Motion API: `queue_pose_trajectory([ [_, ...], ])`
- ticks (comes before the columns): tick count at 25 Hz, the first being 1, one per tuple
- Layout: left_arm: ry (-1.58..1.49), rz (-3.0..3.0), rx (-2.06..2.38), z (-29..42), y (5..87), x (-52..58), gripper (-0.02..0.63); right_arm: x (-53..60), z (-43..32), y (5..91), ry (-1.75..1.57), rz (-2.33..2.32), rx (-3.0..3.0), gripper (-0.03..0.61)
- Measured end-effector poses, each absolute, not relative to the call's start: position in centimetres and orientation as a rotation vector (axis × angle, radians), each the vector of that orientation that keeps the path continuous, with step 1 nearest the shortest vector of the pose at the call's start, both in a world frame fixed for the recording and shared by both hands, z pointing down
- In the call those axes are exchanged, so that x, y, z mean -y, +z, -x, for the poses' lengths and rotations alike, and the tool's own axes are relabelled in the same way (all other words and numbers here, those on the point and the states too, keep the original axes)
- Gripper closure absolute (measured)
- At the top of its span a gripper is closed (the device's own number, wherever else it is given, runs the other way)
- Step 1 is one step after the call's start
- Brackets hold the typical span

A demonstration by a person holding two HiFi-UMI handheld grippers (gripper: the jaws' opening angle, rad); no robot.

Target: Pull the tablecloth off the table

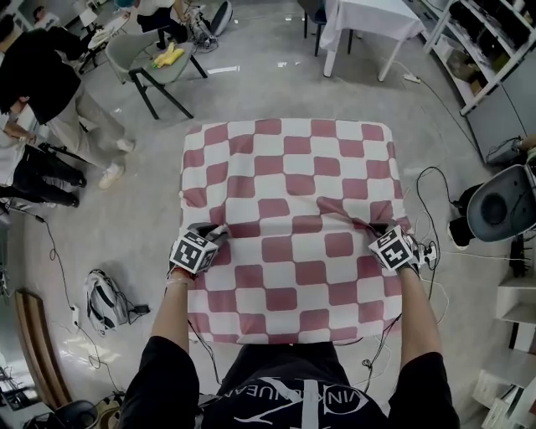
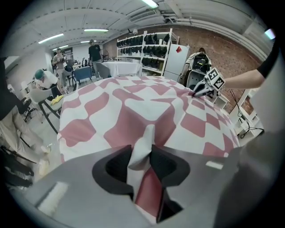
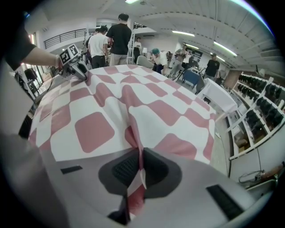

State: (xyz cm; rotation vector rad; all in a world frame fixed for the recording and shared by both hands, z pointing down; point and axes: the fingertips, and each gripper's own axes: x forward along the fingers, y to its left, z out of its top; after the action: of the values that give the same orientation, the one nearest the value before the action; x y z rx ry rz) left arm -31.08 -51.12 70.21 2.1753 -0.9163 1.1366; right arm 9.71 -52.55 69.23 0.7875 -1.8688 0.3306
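A red-and-white checked tablecloth (image 1: pixel 289 209) covers a small table in the head view. At its near left, my left gripper (image 1: pixel 211 230) pinches up a fold. The left gripper view shows that gripper (image 2: pixel 141 153) with a ridge of cloth (image 2: pixel 133 102) squeezed between its dark pads. At the near right, my right gripper (image 1: pixel 375 227) holds another fold. In the right gripper view the jaws (image 3: pixel 140 160) are tight on a thin pleat of cloth (image 3: pixel 147 107). Each gripper shows in the other's view, the right gripper (image 2: pixel 200 92) and the left gripper (image 3: pixel 78 69). Creases run between the two grips.
A person (image 1: pixel 50 84) stands at the far left by a grey chair (image 1: pixel 155 59) with something yellow on it. A white table (image 1: pixel 368 21) stands at the back, shelves (image 1: pixel 486 50) at the right. A backpack (image 1: pixel 105 302) and cables lie on the floor.
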Motion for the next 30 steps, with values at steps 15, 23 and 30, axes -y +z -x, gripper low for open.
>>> queue_pose_trajectory([
  [15, 1.041, -2.229, 0.966, 31.0, 67.3, 50.7, 0.554, 52.5, -9.9, 64.8, 0.389, -1.026, 1.974, 0.557],
  [23, 0.986, -2.288, 0.981, 30.7, 64.7, 50.6, 0.582, 52.2, -9.8, 61.6, 0.375, -1.089, 2.014, 0.561],
  [30, 0.914, -2.31, 0.989, 30.5, 62.2, 50.2, 0.592, 51.5, -10.2, 59.4, 0.379, -1.155, 2.042, 0.565],
])
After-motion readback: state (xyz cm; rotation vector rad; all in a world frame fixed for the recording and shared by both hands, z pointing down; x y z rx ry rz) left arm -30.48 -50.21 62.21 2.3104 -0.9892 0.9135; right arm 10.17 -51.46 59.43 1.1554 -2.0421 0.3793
